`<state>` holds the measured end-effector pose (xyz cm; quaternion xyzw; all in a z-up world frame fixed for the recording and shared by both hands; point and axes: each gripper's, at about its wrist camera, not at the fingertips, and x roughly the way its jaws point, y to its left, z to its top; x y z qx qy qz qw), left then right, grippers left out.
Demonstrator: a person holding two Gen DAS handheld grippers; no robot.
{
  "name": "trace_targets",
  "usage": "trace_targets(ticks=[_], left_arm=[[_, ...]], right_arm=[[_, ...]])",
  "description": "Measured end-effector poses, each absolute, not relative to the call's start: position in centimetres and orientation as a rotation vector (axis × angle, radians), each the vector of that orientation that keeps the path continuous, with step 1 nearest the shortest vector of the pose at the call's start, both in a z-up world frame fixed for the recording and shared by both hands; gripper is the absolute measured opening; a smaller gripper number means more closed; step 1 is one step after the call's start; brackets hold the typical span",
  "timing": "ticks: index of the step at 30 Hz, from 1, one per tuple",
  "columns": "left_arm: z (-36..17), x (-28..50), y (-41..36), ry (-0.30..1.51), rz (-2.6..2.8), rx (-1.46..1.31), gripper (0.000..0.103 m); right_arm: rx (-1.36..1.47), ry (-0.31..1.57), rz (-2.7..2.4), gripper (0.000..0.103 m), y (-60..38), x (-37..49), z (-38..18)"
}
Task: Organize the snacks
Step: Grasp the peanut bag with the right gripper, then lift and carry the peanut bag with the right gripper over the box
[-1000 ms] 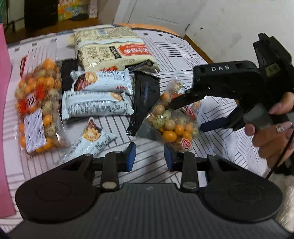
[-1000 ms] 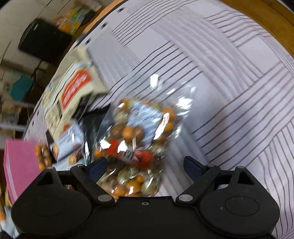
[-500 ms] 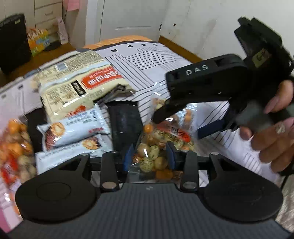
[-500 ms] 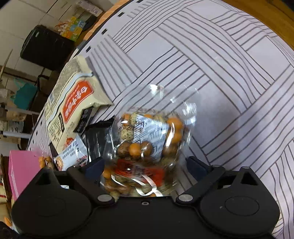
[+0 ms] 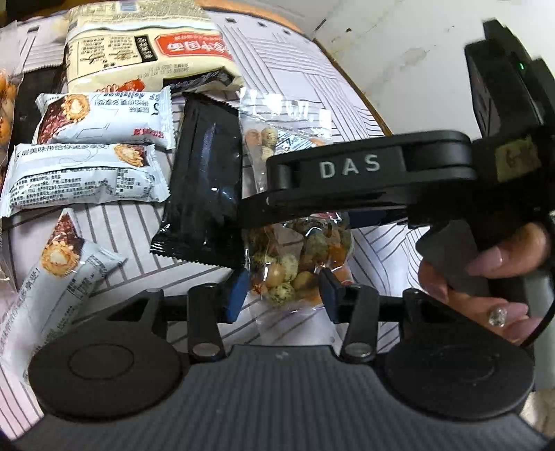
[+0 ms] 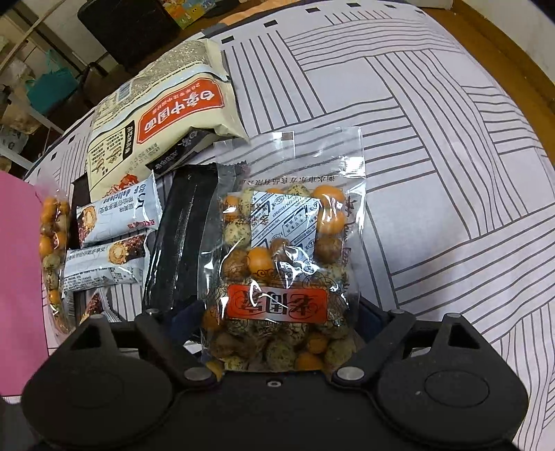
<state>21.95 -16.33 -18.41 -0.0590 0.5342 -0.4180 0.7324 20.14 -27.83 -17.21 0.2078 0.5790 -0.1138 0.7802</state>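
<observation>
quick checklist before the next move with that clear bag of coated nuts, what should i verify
1. Clear nut bag sits between the right gripper fingers: ok.
2. Right grip firm on it: cannot tell, the fingertips are hidden behind the bag.
3. Left gripper open around the bag's near end, not clamped: ok.
4. Bag lies beside the black packet, overlapping its edge: not ok if it drags.
5. Striped cloth to the bag's right is bare for a set-down: ok.

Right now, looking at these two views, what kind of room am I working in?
Probably a room in a home, maybe a bedroom or living room. The snacks lie on a striped cloth over a wood-edged surface, perhaps a table or bed; a black case and cluttered shelving stand on the floor behind.
</observation>
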Motion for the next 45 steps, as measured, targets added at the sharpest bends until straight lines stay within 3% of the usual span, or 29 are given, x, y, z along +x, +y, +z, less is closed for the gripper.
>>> trace_targets(ticks=[17, 36, 45], left_arm=[[-16.7, 17.8, -18.3, 1.156, -0.890, 0.009, 0.043], [-10.4, 12.4, -10.0, 1.143, -0.754, 0.042, 0.042], [-7.1, 9.4, -6.8, 1.090, -0.713, 0.092, 0.037]], right_arm=[[0.537, 1.234, -0.220, 0.089, -27.2, 15.2, -15.9], [0.518, 1.189, 0.040, 0.089, -19.9, 12.1, -13.0], [0.445, 1.125, 0.139, 0.089, -15.6, 10.3, -8.8]])
